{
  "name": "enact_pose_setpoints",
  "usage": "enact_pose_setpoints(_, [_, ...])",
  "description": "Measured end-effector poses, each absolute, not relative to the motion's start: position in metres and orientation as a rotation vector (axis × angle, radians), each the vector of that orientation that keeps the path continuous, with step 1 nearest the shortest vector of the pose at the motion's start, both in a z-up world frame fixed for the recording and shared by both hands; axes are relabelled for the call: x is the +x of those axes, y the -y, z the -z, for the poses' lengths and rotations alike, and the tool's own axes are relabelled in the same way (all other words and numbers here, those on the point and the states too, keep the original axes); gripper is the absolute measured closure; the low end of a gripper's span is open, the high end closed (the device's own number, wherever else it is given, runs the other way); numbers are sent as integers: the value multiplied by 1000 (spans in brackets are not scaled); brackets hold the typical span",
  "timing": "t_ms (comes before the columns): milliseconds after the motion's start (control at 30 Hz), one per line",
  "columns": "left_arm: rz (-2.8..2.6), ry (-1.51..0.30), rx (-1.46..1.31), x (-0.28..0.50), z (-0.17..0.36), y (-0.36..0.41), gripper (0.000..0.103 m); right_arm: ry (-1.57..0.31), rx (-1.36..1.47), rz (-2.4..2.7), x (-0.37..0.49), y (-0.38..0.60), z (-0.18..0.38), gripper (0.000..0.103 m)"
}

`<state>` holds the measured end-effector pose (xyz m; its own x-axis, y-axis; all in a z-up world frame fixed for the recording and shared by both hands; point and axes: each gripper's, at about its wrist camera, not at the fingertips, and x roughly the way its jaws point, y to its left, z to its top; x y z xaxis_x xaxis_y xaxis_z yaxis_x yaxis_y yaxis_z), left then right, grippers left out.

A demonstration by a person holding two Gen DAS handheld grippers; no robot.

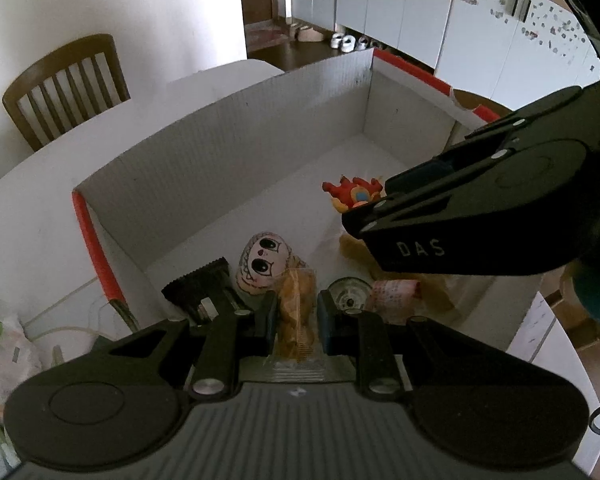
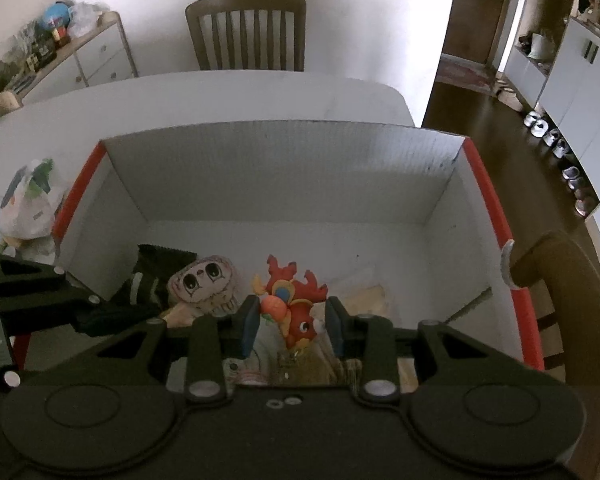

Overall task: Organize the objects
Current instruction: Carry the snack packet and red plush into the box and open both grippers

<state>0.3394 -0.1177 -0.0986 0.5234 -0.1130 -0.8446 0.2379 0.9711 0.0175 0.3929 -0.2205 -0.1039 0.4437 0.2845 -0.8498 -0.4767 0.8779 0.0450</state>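
Doll face (image 1: 262, 258) and black clip (image 1: 202, 284) crowd the snack packet (image 1: 297, 312).

Doll (image 2: 204, 284) left of dragon toy (image 2: 296, 300) in box (image 2: 284, 168)

left wrist: looks down, close, into box (image 1: 228, 148) | right wrist: same, perhaps higher | shared: box interior

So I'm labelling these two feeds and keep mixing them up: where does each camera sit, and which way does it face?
Left wrist: on the left tongs, looking down into the white box; its fingers grip a snack packet, and the right tongs cross at right.
Right wrist: on the right tongs, facing the box's far wall and a chair; its fingers flank a red toy.
Shared: box, doll face, red toy.
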Motion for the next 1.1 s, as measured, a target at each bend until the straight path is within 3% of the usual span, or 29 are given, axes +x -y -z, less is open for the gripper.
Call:
enact_pose_setpoints(567, [233,-1070,190,347,110,130,83,-1037,-207,-482,404,224,107,65])
enact_pose_setpoints(800, [227,-1053,164,348,108,126,83,-1024,-171,-480,401,231,98,55])
enact_pose_setpoints(867, [222,-1038,152,346,105,125,81,-1012,-160,-485,399,234,93,45])
enact_pose_setpoints(967, [218,-1015,141,341,100,125,75,-990,-149,-488,394,239,84,43])
enact_pose_setpoints(1100, [234,-966,127,332,91,126,53,-952,-140,-492,385,245,68,43])
